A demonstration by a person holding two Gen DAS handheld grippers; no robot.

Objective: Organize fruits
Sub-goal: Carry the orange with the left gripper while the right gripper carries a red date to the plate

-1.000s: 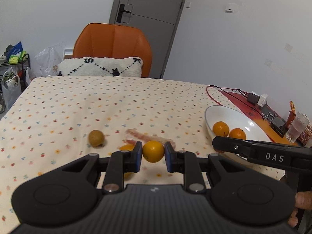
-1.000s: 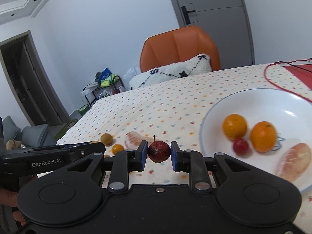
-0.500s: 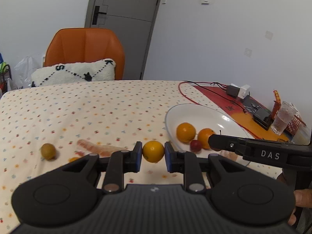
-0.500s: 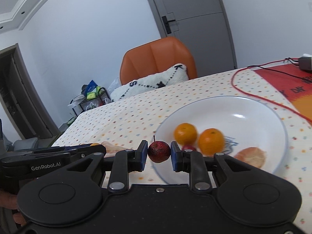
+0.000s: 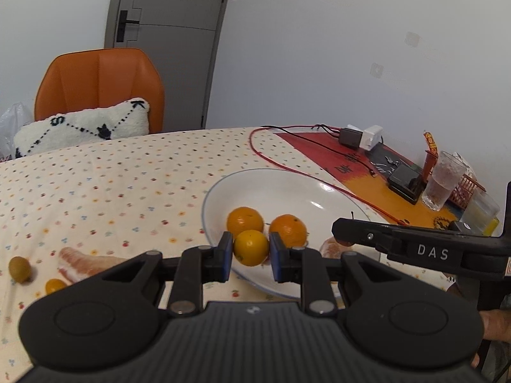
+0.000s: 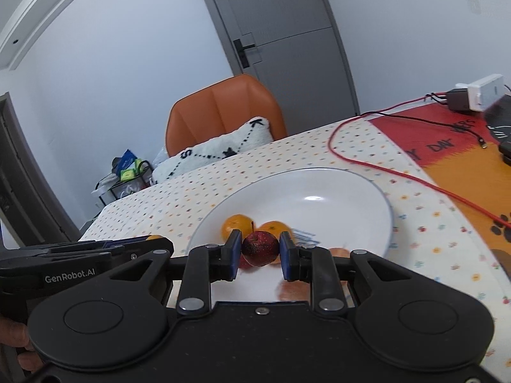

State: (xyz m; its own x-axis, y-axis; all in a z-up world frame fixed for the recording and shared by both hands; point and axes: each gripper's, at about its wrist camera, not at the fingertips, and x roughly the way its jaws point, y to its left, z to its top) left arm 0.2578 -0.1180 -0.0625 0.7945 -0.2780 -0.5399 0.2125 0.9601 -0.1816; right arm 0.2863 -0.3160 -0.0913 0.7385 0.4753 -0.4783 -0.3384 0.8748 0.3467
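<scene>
Both grippers we held level over the white plate's [image 5: 220, 191] near rim: left gripper [image 5: 251, 249] clamped a small orange [image 5: 251, 247], right gripper [image 6: 260, 249] clamped a red apple [image 6: 260, 248], side by side.

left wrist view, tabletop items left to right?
Small brownish-green fruit → small orange fruit → peeled pomelo piece → orange held in the left tongs → red cable → chargers → black box → glass.
</scene>
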